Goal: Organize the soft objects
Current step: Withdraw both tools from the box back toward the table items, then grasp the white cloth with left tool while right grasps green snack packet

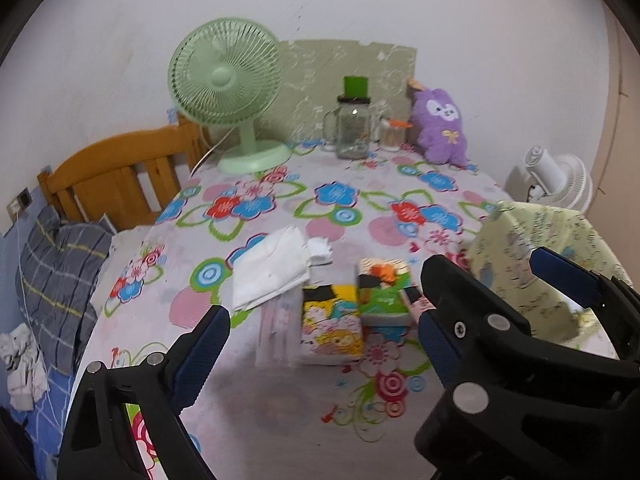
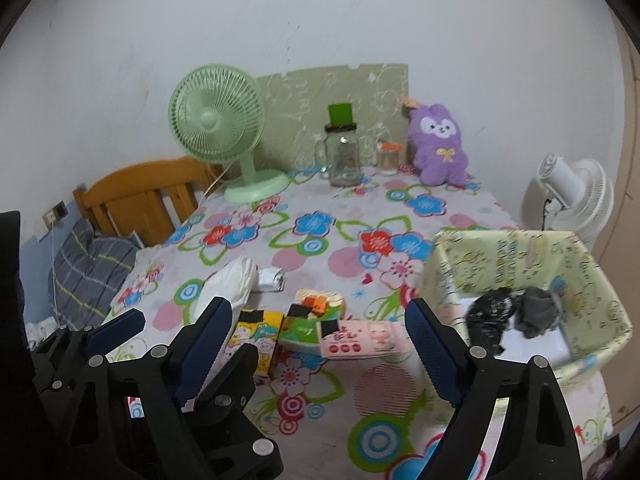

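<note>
Small soft packets lie together mid-table: a yellow cartoon tissue pack [image 1: 332, 320], a green one [image 1: 384, 296] and a pink one [image 2: 360, 340]. A folded white cloth [image 1: 276, 268] and a small white wad [image 1: 320, 250] lie just beyond them. My left gripper [image 1: 323, 314] hovers open in front of the packets, holding nothing. To its right my right gripper [image 2: 318, 304] is open too, beside the pale yellow fabric basket [image 2: 600, 300]. The basket holds a black bundle [image 2: 488, 316] and a grey one [image 2: 536, 312]. A purple plush [image 2: 438, 144] leans on the back wall.
A green desk fan [image 1: 228, 80] and a glass jar with a green lid [image 1: 352, 128] stand at the back of the flowered tablecloth [image 1: 340, 400]. A white fan [image 2: 572, 196] stands off the right edge. A wooden headboard [image 1: 120, 176] and a checked pillow [image 1: 56, 272] lie to the left.
</note>
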`<action>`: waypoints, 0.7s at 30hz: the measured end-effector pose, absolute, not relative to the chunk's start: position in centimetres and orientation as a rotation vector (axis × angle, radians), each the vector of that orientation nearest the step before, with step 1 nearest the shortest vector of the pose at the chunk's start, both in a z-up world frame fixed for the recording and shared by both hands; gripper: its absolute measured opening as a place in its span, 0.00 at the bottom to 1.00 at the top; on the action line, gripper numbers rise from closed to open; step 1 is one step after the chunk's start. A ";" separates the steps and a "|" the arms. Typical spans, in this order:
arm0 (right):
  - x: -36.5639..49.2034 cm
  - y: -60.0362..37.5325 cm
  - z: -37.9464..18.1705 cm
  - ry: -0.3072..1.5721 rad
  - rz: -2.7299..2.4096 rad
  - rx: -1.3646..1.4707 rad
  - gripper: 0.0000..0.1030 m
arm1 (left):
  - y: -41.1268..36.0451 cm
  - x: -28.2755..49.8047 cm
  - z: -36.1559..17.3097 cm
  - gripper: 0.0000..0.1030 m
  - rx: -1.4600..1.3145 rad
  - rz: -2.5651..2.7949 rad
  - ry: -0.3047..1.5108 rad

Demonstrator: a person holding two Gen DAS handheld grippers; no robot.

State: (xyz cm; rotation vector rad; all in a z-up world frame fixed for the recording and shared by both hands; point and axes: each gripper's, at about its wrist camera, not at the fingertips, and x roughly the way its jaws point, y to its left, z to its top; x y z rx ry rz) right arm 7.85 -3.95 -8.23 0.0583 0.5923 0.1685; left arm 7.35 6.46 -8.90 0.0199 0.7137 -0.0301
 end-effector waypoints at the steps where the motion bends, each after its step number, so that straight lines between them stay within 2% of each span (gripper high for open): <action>1: 8.1 -3.8 -8.5 0.599 0.173 0.057 0.86 | 6.7 7.6 -9.2 0.93 0.015 -0.026 0.720; 10: 10.3 -2.6 -10.8 0.662 0.179 0.043 0.83 | 7.8 9.5 -11.6 0.88 -0.016 -0.015 0.778; 21: 13.3 -1.4 -12.9 0.731 0.193 0.058 0.78 | 10.3 12.1 -13.4 0.75 -0.063 0.049 0.833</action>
